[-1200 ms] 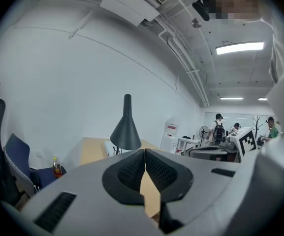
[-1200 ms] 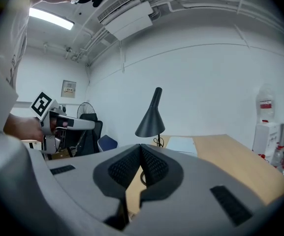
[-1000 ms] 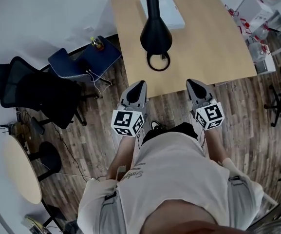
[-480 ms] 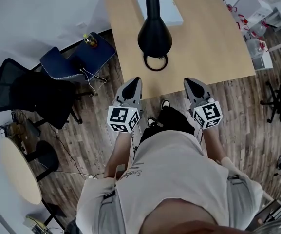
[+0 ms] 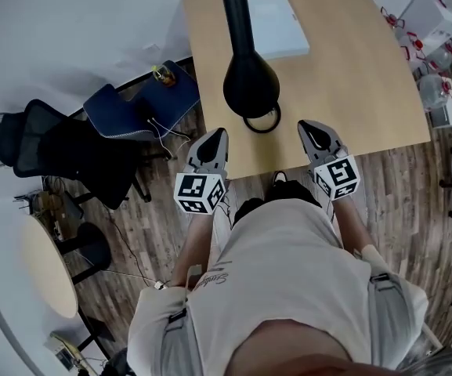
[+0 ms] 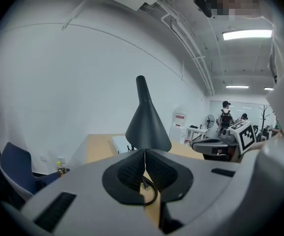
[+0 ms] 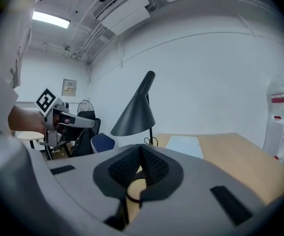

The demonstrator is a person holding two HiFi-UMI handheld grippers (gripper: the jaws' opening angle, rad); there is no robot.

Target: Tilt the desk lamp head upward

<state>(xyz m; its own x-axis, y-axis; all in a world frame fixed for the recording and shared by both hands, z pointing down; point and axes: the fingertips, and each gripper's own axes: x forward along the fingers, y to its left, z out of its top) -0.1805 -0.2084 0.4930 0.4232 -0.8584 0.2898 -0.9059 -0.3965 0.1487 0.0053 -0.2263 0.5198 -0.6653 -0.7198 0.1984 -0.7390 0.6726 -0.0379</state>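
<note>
Both tongs are pressed together with nothing between them. The left tongs (image 5: 218, 135) and the right tongs (image 5: 307, 126) hover over the near edge of the tabletop (image 5: 351, 69), one to each side of the black desk lamp (image 5: 251, 84), and neither touches it.

The lamp stands toward the left half of the tabletop, closer to the near edge than to the far one. Its cone-shaped head (image 7: 134, 114) has the wide mouth facing down and toward the near edge. The narrow neck rises up and back toward the far edge, so the long axis slopes from low in front to high behind. In the left gripper view the same cone (image 6: 146, 124) shows above the closed pads, wide end down. A black ring (image 5: 262, 121) lies on the tabletop right under the mouth of the cone (from these views it cannot be told whether it belongs to the lamp).

A flat white box (image 5: 279, 26) lies near the far edge, just right of the lamp's neck. Nothing stands between the tongs and the lamp head.

On the floor off the left edge of the tabletop are a blue chair (image 5: 135, 100), with a small bottle (image 5: 159, 74) on it, and a black office chair (image 5: 69, 151). A pale round table (image 5: 47, 269) is farther left. Two people (image 6: 225, 117) stand far back in the room.
</note>
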